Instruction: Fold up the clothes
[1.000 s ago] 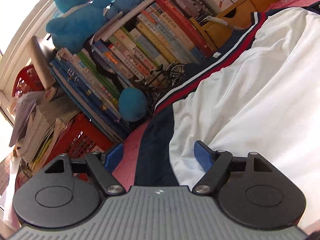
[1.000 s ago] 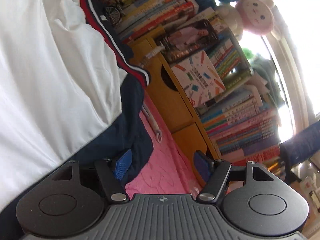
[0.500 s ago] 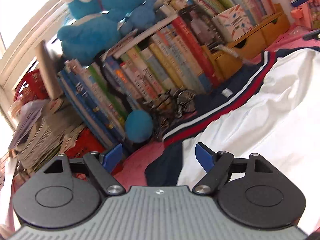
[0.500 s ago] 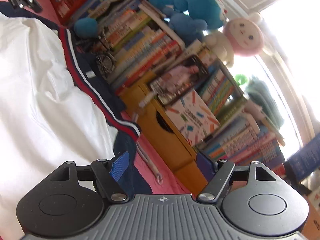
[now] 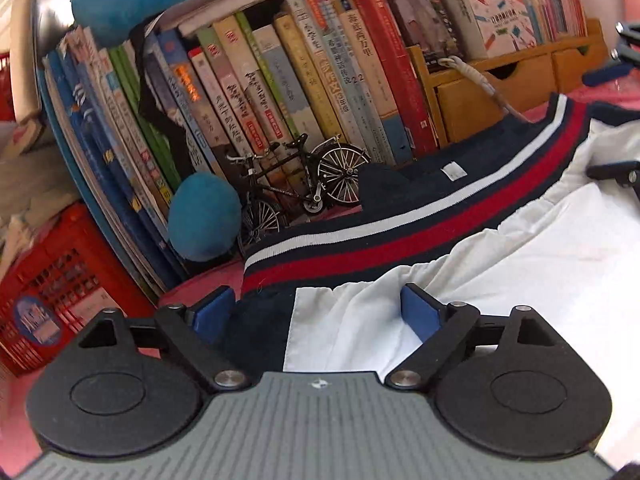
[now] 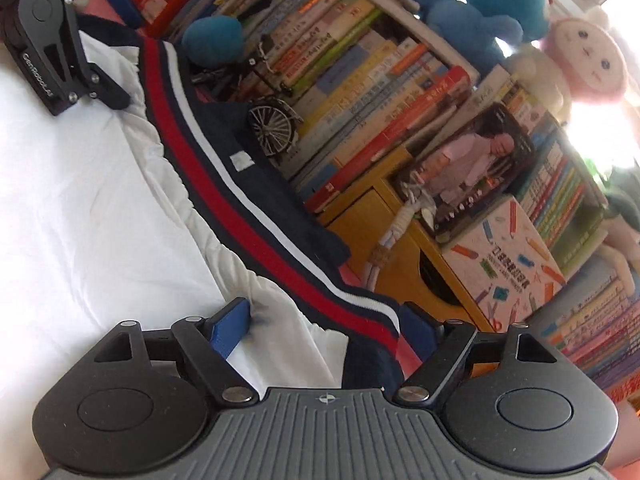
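A white garment (image 5: 540,264) with a navy, red and white striped waistband (image 5: 420,228) lies on a pink cloth surface. My left gripper (image 5: 316,312) is open, its blue pads straddling the garment's left corner where navy meets white. My right gripper (image 6: 328,324) is open, its pads straddling the waistband's other end (image 6: 360,320). The left gripper also shows in the right wrist view (image 6: 60,48), resting on the white fabric. The right gripper's tip shows at the right edge of the left wrist view (image 5: 616,172).
A row of books (image 5: 280,92) stands close behind the garment, with a model bicycle (image 5: 296,188), a blue ball (image 5: 202,218), blue plush toys (image 6: 472,4), a wooden drawer unit (image 5: 500,88) and a red crate (image 5: 52,292).
Both grippers have dropped lower and closer to the waistband's two ends; the cloth now lies between each pair of open pads. The garment has not visibly moved.
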The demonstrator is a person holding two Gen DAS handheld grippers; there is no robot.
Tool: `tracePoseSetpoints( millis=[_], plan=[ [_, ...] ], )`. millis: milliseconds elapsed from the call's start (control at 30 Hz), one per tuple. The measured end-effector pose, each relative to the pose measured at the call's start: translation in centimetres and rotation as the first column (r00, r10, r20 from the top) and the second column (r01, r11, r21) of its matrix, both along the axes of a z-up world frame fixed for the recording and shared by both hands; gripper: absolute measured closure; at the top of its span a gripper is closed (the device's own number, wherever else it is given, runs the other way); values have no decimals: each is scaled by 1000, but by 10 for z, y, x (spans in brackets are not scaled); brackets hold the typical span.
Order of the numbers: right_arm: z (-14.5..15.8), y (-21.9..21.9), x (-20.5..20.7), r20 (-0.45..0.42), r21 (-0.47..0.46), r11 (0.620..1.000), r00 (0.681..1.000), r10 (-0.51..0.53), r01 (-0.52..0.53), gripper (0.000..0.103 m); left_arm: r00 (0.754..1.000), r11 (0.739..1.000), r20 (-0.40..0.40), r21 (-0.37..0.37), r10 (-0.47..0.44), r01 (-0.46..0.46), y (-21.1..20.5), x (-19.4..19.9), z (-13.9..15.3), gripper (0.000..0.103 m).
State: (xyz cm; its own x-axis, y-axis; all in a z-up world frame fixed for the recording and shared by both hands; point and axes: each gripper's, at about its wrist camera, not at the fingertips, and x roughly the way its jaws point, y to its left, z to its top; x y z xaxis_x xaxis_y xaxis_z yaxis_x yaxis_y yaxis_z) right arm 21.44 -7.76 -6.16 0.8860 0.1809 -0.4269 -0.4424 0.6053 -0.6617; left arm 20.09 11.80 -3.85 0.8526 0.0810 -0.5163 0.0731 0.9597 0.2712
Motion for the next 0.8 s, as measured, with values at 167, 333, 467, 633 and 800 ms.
tracePoseSetpoints(
  millis=[167, 333, 467, 633, 800],
  plan=[
    [9, -33, 13, -90, 126, 986, 991, -102, 113, 14, 997, 982, -73, -185, 34, -47, 28, 10, -1, 3],
    [36, -51, -10, -122, 249, 954, 983, -138, 165, 17, 997, 952, -52, -296, 59, -72, 32, -14, 20, 11],
    [59, -68, -77, -24, 235, 972, 999, -21, 26, 16, 996, 989, 69, -125, -65, 73, 29, -76, 43, 11],
    [53, -87, -160, -35, 104, 988, 993, 114, -110, 15, 961, 963, 84, 93, -262, 255, 18, -163, 47, 9],
    [11, -57, -216, -106, -45, 949, 946, 305, -311, 15, 894, 868, 4, 241, -447, 433, -26, -204, 24, 8]
  ],
)
